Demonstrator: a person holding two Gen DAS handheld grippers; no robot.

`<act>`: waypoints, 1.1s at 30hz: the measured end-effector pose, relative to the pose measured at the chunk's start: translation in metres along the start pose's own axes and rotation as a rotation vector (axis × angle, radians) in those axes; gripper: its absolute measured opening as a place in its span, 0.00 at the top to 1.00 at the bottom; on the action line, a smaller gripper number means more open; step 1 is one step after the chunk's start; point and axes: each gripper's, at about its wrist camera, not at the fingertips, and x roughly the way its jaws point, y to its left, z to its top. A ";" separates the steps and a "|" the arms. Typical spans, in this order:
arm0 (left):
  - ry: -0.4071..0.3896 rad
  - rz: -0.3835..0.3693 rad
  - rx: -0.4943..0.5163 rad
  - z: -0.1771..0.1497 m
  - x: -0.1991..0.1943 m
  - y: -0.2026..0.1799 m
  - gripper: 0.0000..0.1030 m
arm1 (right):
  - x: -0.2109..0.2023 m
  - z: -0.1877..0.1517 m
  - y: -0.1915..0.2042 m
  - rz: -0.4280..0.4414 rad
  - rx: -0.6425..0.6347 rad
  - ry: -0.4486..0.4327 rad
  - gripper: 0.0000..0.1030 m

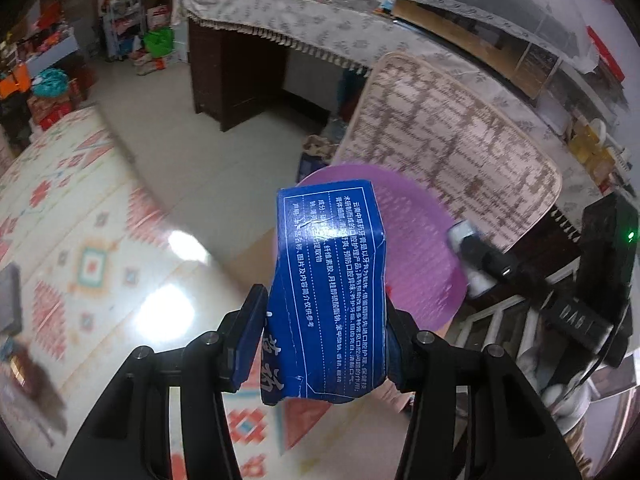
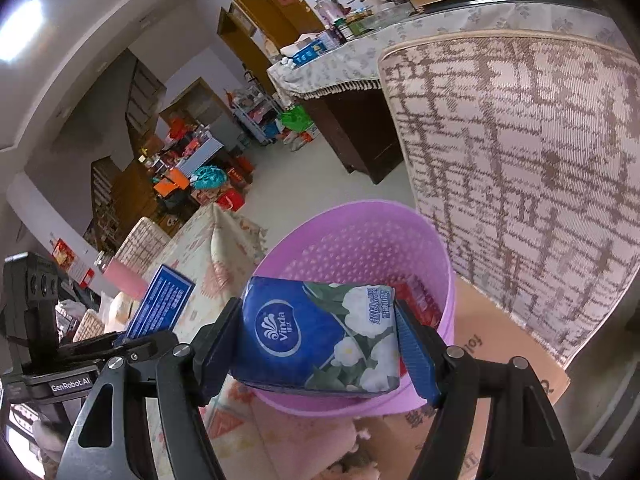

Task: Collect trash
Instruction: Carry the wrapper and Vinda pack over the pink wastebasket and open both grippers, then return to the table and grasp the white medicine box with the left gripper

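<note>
Right tongs (image 2: 318,344) over purple basket (image 2: 436,248), tissue pack (image 2: 320,332) clamped

Blue box (image 1: 328,292), tissue pack (image 2: 320,336), purple bin (image 2: 360,240)

"Vinda" — tissue pack (image 2: 320,336); "GenRobot.AI" — left gripper (image 2: 120,338)

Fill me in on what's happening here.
A person is collecting trash with a claw in each hand. The left claw grips a crumpled blue box. The right claw grips a Vinda tissue pack just over the near rim of a purple basket. Something red already lies inside the basket.
</note>
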 end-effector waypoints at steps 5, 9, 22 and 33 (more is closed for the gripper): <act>-0.044 -0.017 0.006 0.013 0.002 -0.009 0.26 | 0.009 0.013 -0.002 -0.029 0.002 -0.006 0.22; -0.041 -0.018 0.005 0.006 -0.003 -0.005 0.25 | 0.009 0.013 -0.004 -0.026 0.013 -0.016 0.16; 0.016 0.060 -0.125 -0.064 -0.032 0.057 0.25 | 0.013 -0.022 0.053 0.032 -0.083 0.051 0.16; -0.061 0.154 -0.219 -0.114 -0.094 0.122 0.25 | 0.042 -0.083 0.134 0.130 -0.156 0.185 0.12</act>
